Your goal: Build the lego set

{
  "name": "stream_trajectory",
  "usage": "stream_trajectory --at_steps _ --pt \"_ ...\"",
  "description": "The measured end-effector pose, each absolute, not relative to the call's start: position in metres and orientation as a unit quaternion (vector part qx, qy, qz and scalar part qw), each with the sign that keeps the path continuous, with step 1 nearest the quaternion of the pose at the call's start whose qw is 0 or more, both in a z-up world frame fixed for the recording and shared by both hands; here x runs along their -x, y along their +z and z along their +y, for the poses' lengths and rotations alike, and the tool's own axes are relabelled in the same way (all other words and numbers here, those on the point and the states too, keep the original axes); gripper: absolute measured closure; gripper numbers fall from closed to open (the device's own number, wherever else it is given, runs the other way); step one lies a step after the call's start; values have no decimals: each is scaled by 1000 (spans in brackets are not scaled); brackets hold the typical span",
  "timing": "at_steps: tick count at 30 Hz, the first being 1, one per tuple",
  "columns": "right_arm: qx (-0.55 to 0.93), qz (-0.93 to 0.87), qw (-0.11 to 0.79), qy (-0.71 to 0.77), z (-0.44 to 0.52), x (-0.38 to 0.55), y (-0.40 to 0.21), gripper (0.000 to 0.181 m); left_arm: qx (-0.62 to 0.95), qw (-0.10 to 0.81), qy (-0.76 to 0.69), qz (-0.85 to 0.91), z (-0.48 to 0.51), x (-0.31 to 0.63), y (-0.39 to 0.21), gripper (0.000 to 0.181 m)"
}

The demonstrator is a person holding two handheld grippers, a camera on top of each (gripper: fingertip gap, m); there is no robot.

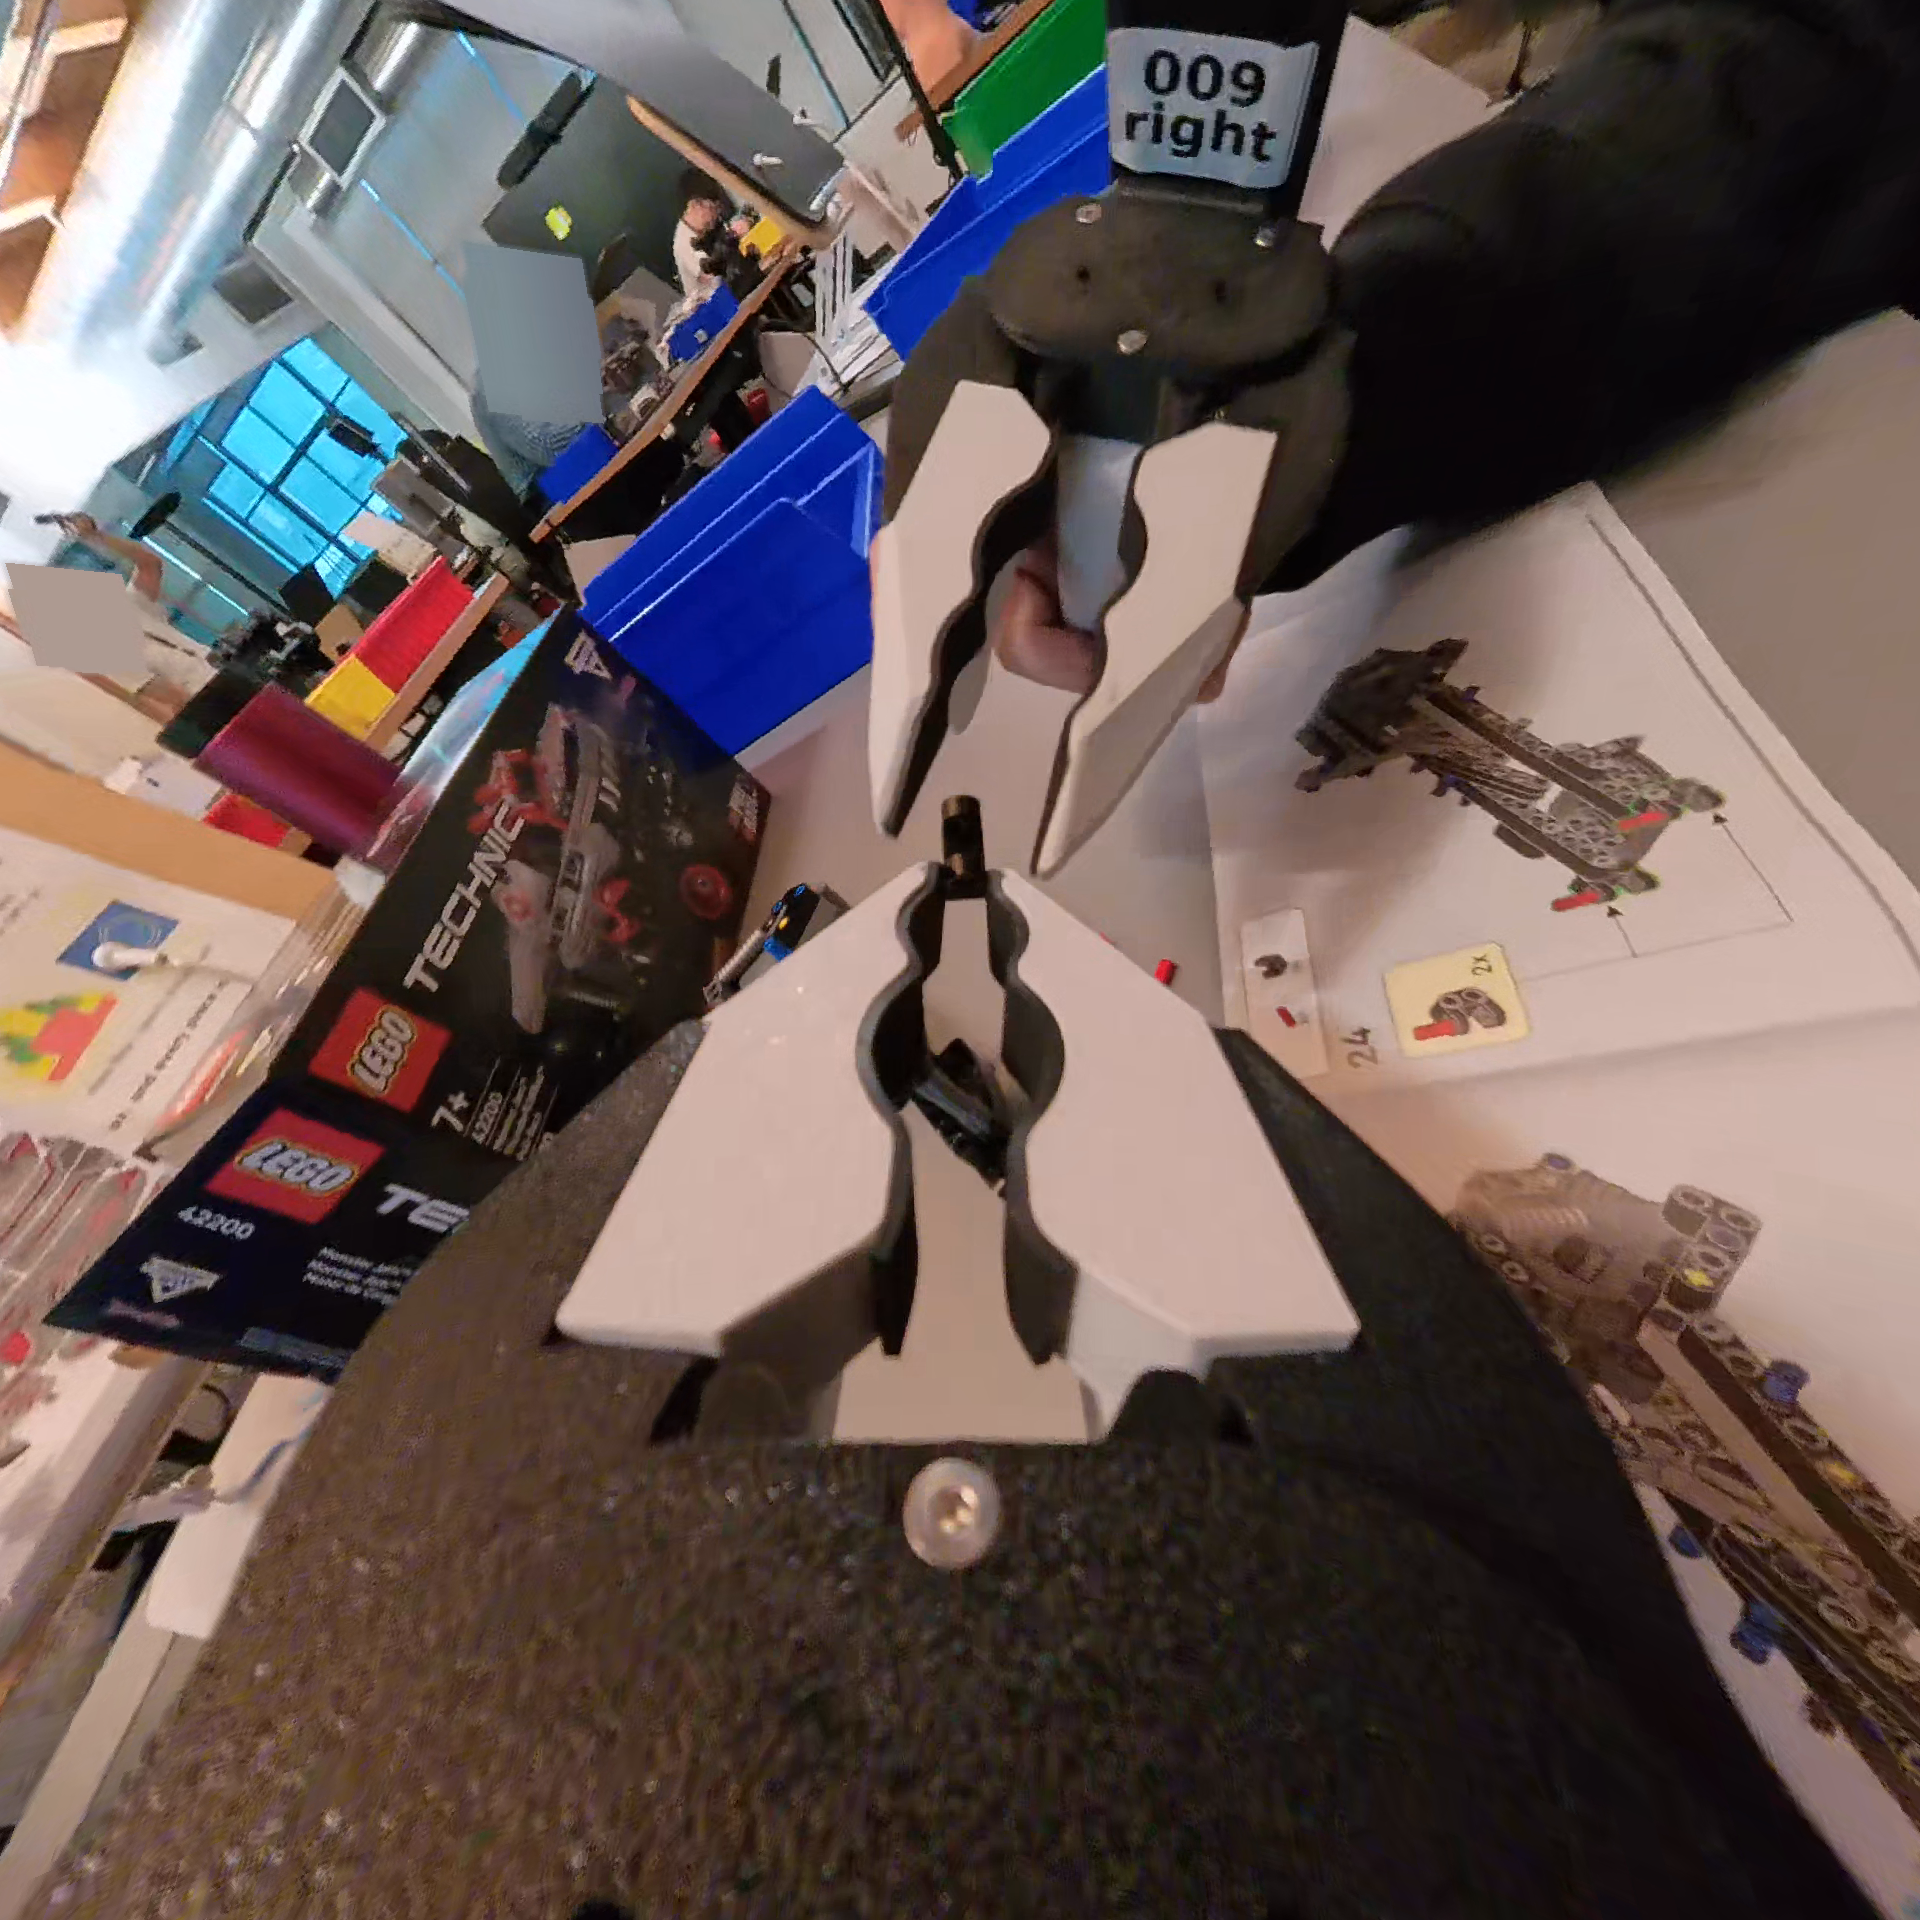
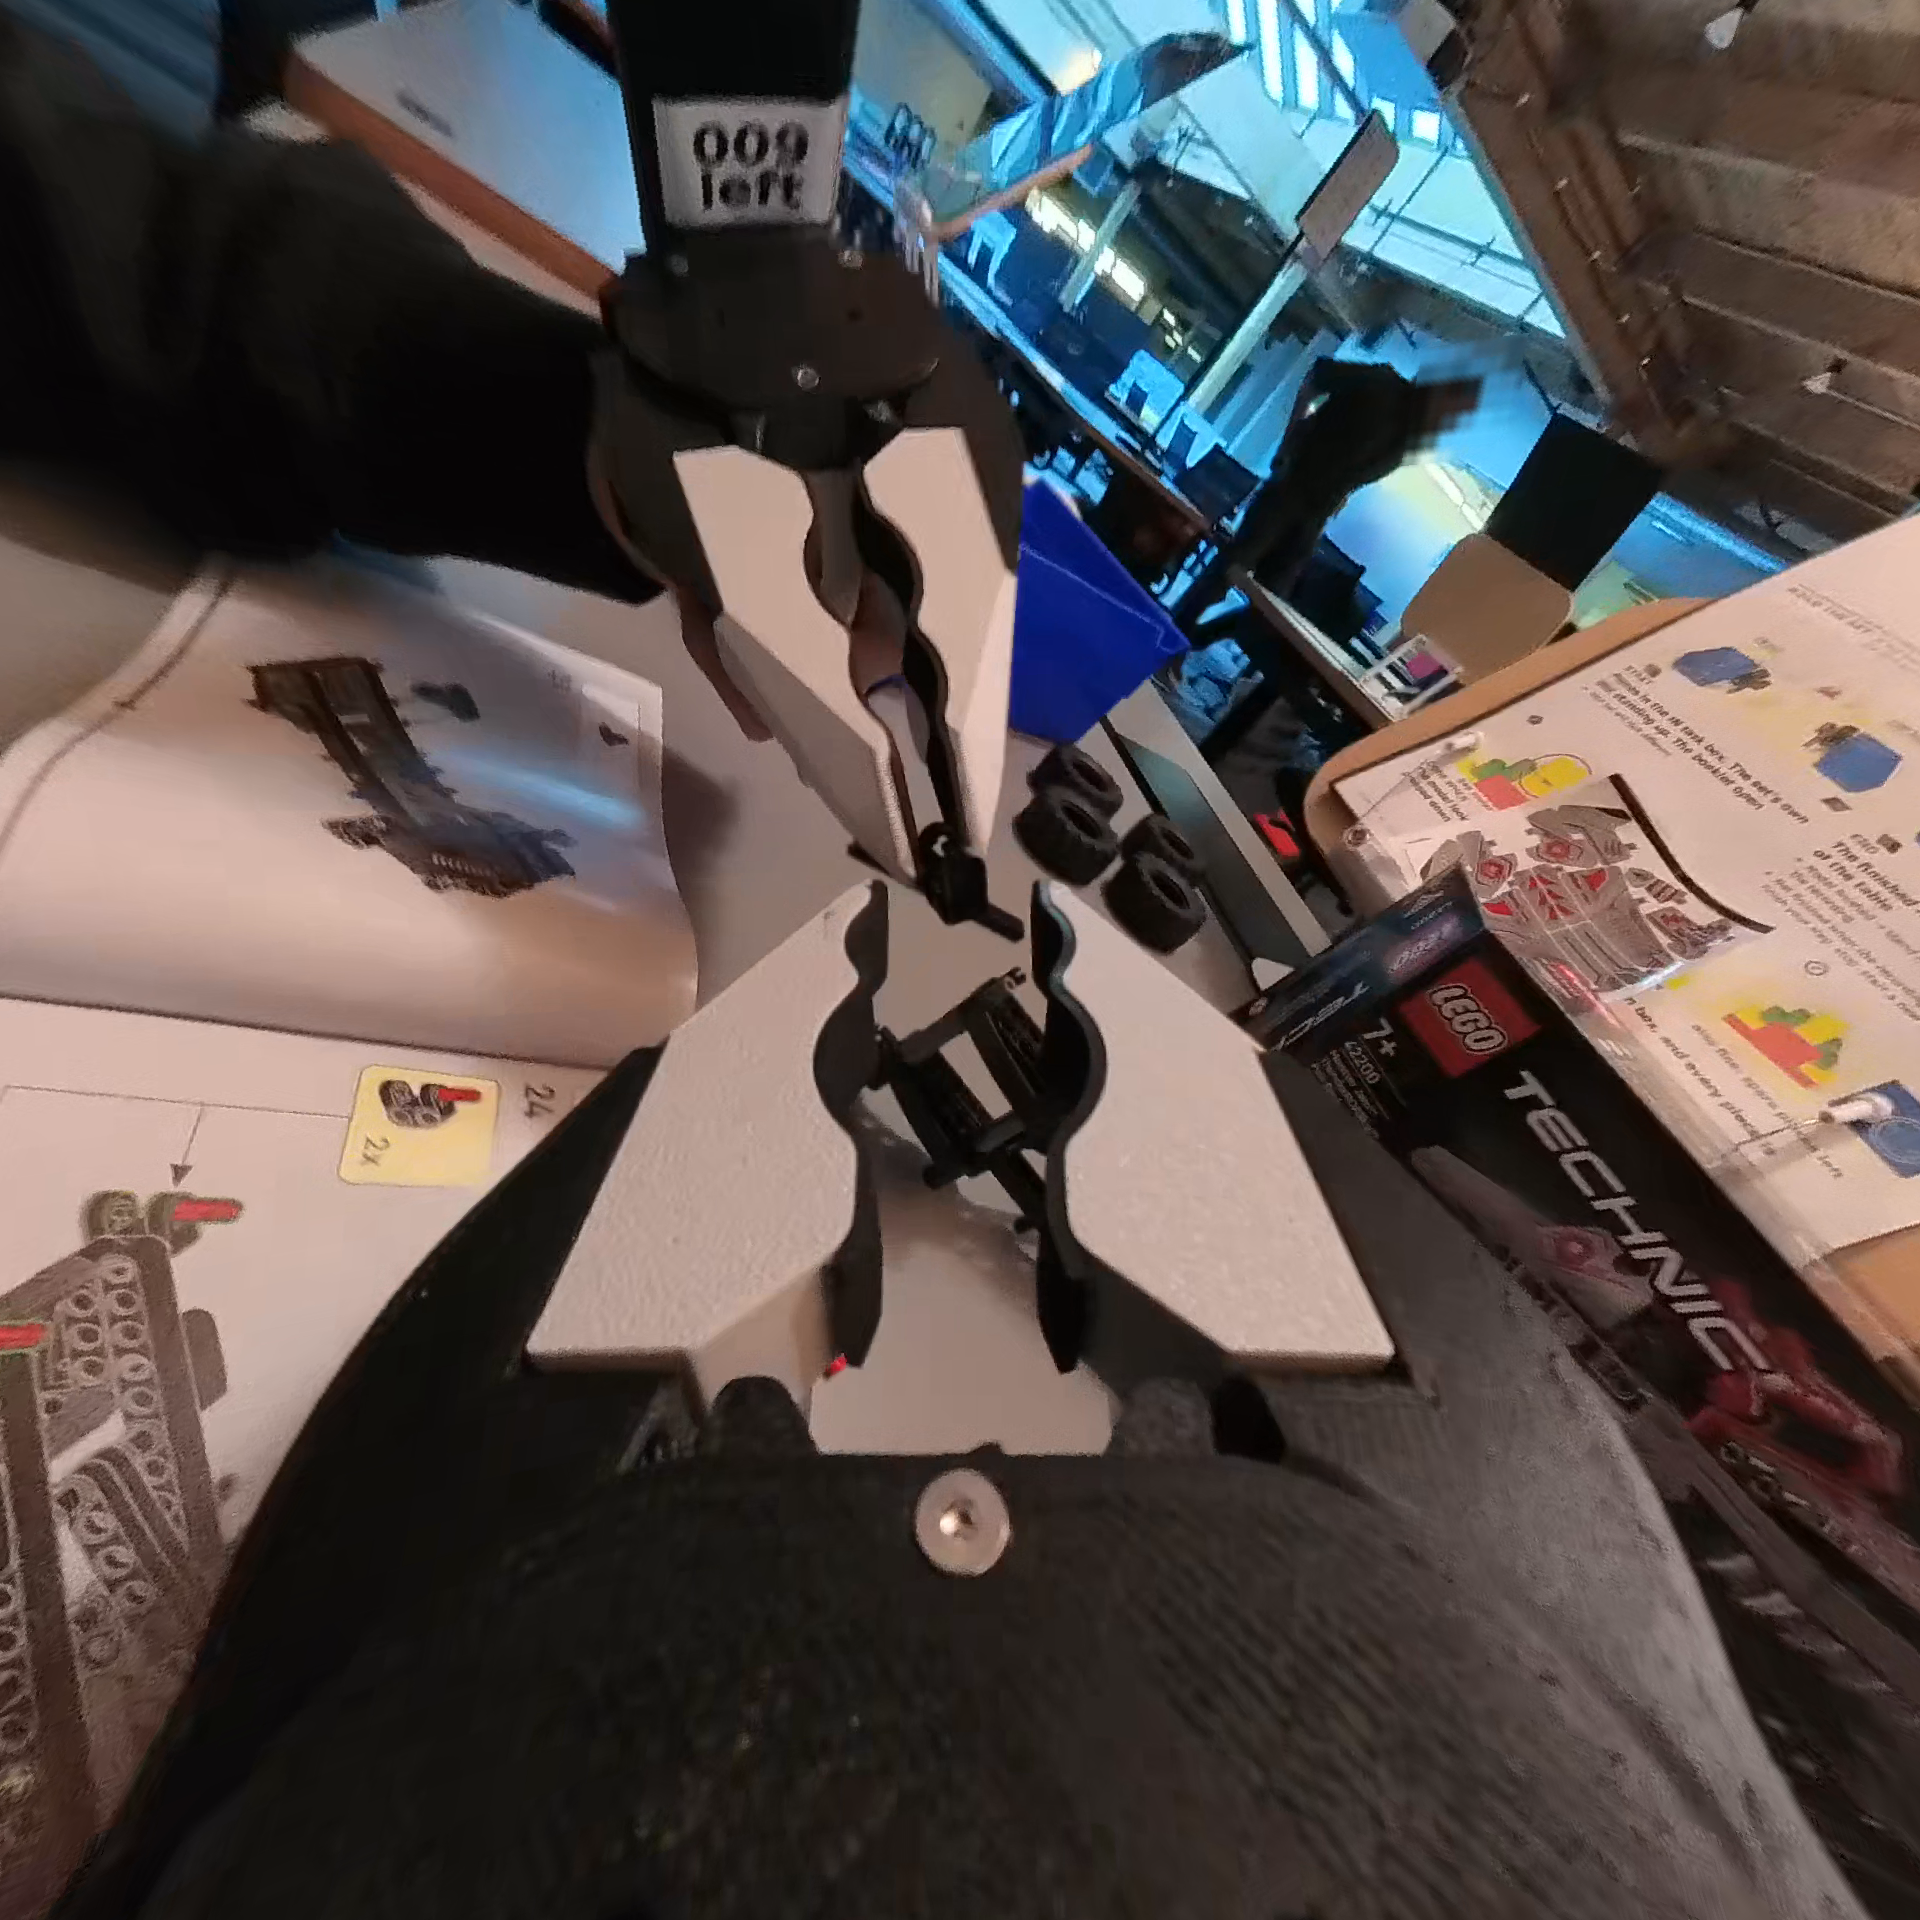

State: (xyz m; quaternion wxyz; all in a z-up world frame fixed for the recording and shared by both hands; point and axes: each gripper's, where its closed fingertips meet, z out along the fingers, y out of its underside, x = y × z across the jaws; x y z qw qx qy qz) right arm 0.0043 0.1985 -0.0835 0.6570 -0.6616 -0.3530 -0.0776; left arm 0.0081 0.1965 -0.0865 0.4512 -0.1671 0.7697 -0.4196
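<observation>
My left gripper (image 1: 961, 883) is shut on a small black connector piece (image 1: 961, 826) that sticks out past its fingertips. My right gripper (image 1: 966, 847) faces it tip to tip, open and empty, with one finger on each side of the piece. In the right wrist view, my right gripper (image 2: 956, 899) is open just below the left gripper (image 2: 940, 857) and the black piece (image 2: 961, 883). A black Lego frame (image 2: 977, 1091) lies on the table below, seen between the right fingers. It also shows in the left wrist view (image 1: 961, 1112).
An open instruction booklet (image 1: 1558, 831) lies to the right on the white table. The Lego box (image 1: 499, 987) and blue bins (image 1: 748, 582) are to the left. Several black tyres (image 2: 1112, 842) sit behind the grippers. A small red pin (image 1: 1166, 969) lies by the booklet. My two grippers' fingertips are within a few centimetres of each other. The small red pin (image 1: 1166, 969) is about 10 cm from both grippers' fingertips.
</observation>
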Motion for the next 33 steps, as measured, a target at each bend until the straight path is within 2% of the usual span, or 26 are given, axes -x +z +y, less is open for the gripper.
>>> stream_trajectory --at_steps 3,8,12,14,17,19,21,29,33 --pt "655 -374 640 -142 204 -7 -92 173 160 449 -424 770 193 -7 -86 176" --pt "628 -377 636 -242 210 -16 -86 175 218 428 -438 760 202 -11 -87 174" --pt "577 -379 606 -396 213 -30 -70 176 303 374 -464 743 209 -16 -89 160" --pt "551 -388 587 -449 214 -32 -65 176 343 340 -482 731 209 -18 -89 145" --pt "535 -407 544 -502 218 -35 -70 177 374 322 -523 695 207 -21 -76 141" --pt "523 -421 528 -520 219 -34 -72 177 392 324 -535 675 209 -23 -70 154" --pt "524 -423 514 -532 221 -36 -74 177 394 325 -528 678 208 -23 -70 160" --pt "529 -421 505 -536 224 -35 -74 177 418 343 -481 690 214 -27 -80 154" --pt "533 -427 498 -535 227 -34 -77 177 420 350 -470 693 217 -28 -83 166"
